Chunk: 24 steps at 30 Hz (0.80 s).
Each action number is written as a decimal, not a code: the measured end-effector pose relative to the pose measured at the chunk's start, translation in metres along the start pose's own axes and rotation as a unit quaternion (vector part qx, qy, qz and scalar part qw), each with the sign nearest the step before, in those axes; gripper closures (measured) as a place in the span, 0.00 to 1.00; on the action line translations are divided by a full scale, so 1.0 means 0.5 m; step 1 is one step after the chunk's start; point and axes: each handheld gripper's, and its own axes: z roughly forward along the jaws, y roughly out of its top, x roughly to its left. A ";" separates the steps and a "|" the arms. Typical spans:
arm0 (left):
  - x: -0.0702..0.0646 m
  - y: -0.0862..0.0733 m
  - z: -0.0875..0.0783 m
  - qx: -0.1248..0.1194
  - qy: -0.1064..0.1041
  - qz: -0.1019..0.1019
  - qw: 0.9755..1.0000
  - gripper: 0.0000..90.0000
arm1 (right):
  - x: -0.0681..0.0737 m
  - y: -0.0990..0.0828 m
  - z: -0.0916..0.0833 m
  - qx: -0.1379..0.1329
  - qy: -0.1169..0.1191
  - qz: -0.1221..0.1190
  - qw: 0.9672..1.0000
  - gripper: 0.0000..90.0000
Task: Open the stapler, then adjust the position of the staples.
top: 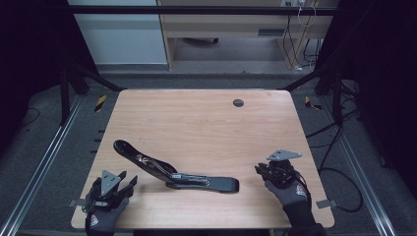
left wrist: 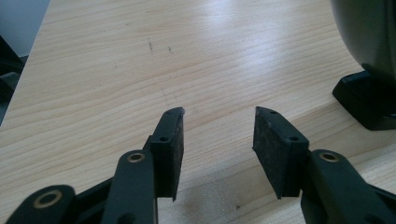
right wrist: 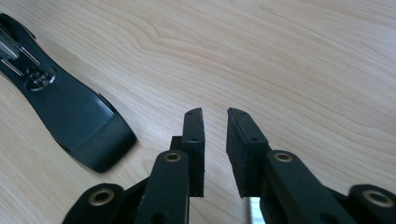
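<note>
On the near half of the counter (top: 196, 118), a black stapler (top: 172, 171) is lying swung fully open, its arm reaching toward the far left and its base pointing right along the wood. Lying flat and spread like this, it is probably exposing its metal channel for loading or for tacking, though which one the pictures are not settling.

The right gripper (top: 262, 170) is hovering to the right of the stapler, apart from it, with bare counter between the two. In the right gripper view its jaws are standing slightly apart with only a narrow gap and nothing between them, and the stapler's rounded end (right wrist: 88, 135) is lying to the left of the jaws, near but not touching. That seems to be the pose of a gripper that is free of the stapler.

The left gripper (top: 127, 181) is waiting at the near left corner, spread wide and gripping nothing. In its own view a black part of the stapler (left wrist: 369, 100) is sitting to the right of the pads (left wrist: 275, 149), near yet clear of them.
</note>
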 end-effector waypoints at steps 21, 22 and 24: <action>-0.001 -0.003 0.006 0.009 -0.003 0.000 1.000 0.58 | -0.055 0.005 0.000 0.076 -0.024 -0.006 0.997 0.77; -0.001 -0.003 0.006 0.009 -0.002 0.000 1.000 0.58 | -0.055 0.006 0.002 0.082 -0.025 0.000 0.996 0.77; -0.001 -0.003 0.006 0.009 -0.002 -0.001 1.000 0.58 | -0.060 0.004 0.009 0.085 -0.028 -0.004 0.996 0.77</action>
